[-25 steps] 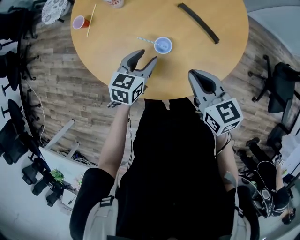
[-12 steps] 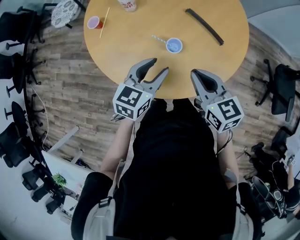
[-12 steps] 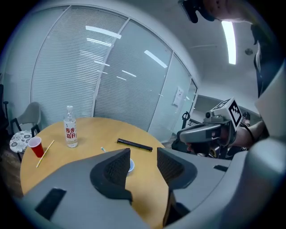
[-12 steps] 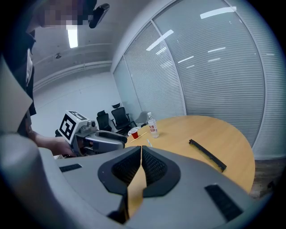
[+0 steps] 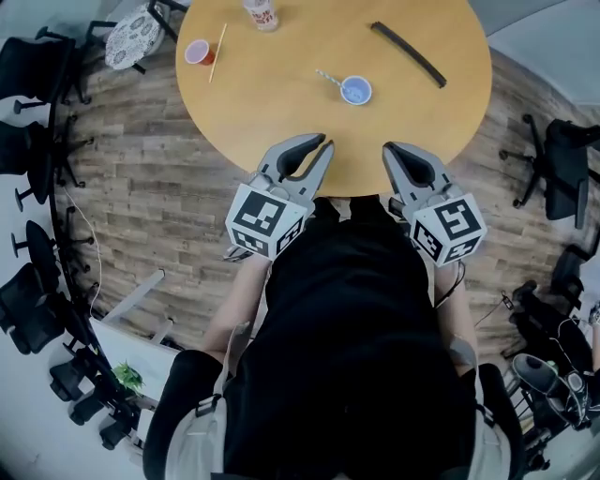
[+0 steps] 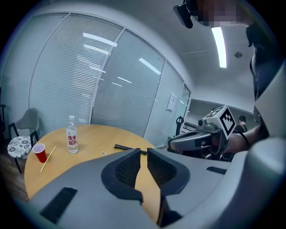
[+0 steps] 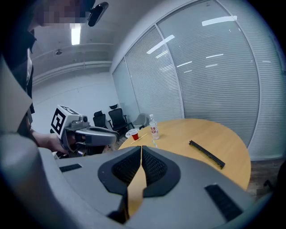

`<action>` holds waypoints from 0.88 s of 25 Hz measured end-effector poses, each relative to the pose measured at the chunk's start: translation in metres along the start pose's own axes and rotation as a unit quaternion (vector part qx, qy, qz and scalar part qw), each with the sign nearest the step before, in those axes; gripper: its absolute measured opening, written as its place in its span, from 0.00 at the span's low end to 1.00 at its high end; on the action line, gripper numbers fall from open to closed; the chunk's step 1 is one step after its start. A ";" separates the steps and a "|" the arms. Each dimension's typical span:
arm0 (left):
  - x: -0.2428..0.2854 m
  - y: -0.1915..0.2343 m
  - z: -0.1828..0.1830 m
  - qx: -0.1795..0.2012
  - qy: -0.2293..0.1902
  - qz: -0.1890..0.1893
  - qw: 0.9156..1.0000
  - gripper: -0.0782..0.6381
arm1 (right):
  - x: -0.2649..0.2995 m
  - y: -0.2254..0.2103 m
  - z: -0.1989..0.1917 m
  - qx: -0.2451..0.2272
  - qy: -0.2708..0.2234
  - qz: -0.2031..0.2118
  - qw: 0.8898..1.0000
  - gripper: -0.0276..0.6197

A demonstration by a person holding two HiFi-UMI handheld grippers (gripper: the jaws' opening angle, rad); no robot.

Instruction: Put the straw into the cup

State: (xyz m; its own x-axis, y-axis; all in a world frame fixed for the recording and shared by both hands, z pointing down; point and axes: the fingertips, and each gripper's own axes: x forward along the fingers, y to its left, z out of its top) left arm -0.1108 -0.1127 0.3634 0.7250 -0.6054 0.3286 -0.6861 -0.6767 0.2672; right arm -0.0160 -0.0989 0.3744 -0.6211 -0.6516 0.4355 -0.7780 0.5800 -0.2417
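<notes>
A small blue cup [image 5: 356, 90] stands on the round wooden table [image 5: 281, 94]. A pale striped straw [image 5: 327, 77] slants off its left side; whether its end sits inside the cup I cannot tell. My left gripper [image 5: 319, 144] hovers at the table's near edge, well short of the cup. Its jaws are closing to a narrow gap with nothing between them [image 6: 143, 151]. My right gripper [image 5: 389, 150] hangs beside it at the same edge, shut and empty [image 7: 141, 148]. In the left gripper view the cup is hidden behind the jaws.
A red cup [image 5: 197, 52] and a thin wooden stick [image 5: 217, 52] lie at the far left of the table, with a water bottle [image 5: 261, 13] behind them. A black strip [image 5: 408, 53] lies at the far right. Office chairs [image 5: 37, 66] ring the table.
Both grippers drew back from the cup to the table's near edge and rose. The left jaws went from wide open to a narrow gap. The right jaws stayed shut.
</notes>
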 end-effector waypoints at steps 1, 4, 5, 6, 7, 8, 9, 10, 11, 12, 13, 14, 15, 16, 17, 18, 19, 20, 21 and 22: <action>-0.003 -0.002 0.000 0.002 -0.001 -0.004 1.000 0.19 | -0.002 0.002 -0.002 0.001 0.000 -0.004 1.000 0.07; -0.011 -0.007 0.001 0.006 -0.003 -0.019 1.000 0.16 | -0.007 0.004 -0.005 0.005 0.001 -0.019 1.000 0.07; -0.013 -0.009 0.000 0.008 -0.003 -0.024 1.000 0.15 | -0.008 0.006 -0.006 0.006 -0.001 -0.024 1.000 0.07; -0.016 -0.010 -0.001 0.010 -0.003 -0.029 1.000 0.13 | -0.009 0.008 -0.007 0.007 -0.002 -0.028 1.000 0.07; -0.018 -0.011 -0.002 0.011 -0.003 -0.034 0.999 0.13 | -0.009 0.010 -0.008 0.008 -0.004 -0.033 0.999 0.07; -0.021 -0.010 -0.004 0.013 -0.002 -0.037 0.999 0.13 | -0.010 0.012 -0.009 0.008 -0.006 -0.037 0.999 0.07; -0.023 -0.010 -0.006 0.014 0.000 -0.040 0.999 0.13 | -0.011 0.015 -0.010 0.007 -0.007 -0.043 0.999 0.07; -0.025 -0.009 -0.008 0.014 0.003 -0.042 0.999 0.13 | -0.013 0.017 -0.011 0.006 -0.007 -0.048 0.999 0.07; -0.027 -0.008 -0.011 0.013 0.006 -0.045 0.999 0.13 | -0.015 0.019 -0.012 0.004 -0.007 -0.054 0.998 0.07; -0.028 -0.007 -0.014 0.011 0.008 -0.049 0.999 0.13 | -0.018 0.021 -0.013 0.003 -0.006 -0.061 0.998 0.07; -0.029 -0.008 -0.016 0.009 0.009 -0.053 0.999 0.13 | -0.021 0.021 -0.014 0.004 -0.006 -0.070 0.998 0.07; -0.029 -0.009 -0.019 0.007 0.009 -0.060 0.998 0.13 | -0.025 0.019 -0.016 0.006 -0.006 -0.079 0.997 0.07; -0.029 -0.011 -0.021 0.006 0.011 -0.067 0.998 0.13 | -0.030 0.018 -0.019 0.011 -0.006 -0.089 0.996 0.07; -0.028 -0.013 -0.024 0.008 0.012 -0.075 0.997 0.13 | -0.035 0.016 -0.022 0.016 -0.006 -0.099 0.995 0.07; -0.027 -0.016 -0.027 0.010 0.015 -0.082 0.996 0.13 | -0.040 0.015 -0.025 0.021 -0.006 -0.107 0.994 0.07; -0.027 -0.018 -0.029 0.014 0.017 -0.087 0.996 0.13 | -0.044 0.016 -0.029 0.025 -0.006 -0.113 0.993 0.07; -0.028 -0.019 -0.030 0.016 0.019 -0.091 0.996 0.13 | -0.047 0.017 -0.033 0.031 -0.006 -0.116 0.993 0.07; -0.029 -0.020 -0.031 0.018 0.021 -0.093 0.995 0.13 | -0.050 0.018 -0.036 0.036 -0.006 -0.118 0.992 0.07; -0.030 -0.022 -0.031 0.019 0.022 -0.094 0.995 0.13 | -0.053 0.019 -0.038 0.040 -0.007 -0.119 0.992 0.07; -0.031 -0.022 -0.031 0.019 0.022 -0.094 0.995 0.13 | -0.055 0.020 -0.039 0.040 -0.009 -0.118 0.992 0.07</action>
State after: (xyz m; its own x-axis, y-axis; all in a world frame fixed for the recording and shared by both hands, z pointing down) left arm -0.1199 -0.0659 0.3755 0.8361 -0.4483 0.3161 -0.5354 -0.7923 0.2926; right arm 0.0064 -0.0319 0.3795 -0.4216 -0.7732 0.4737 -0.9066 0.3698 -0.2033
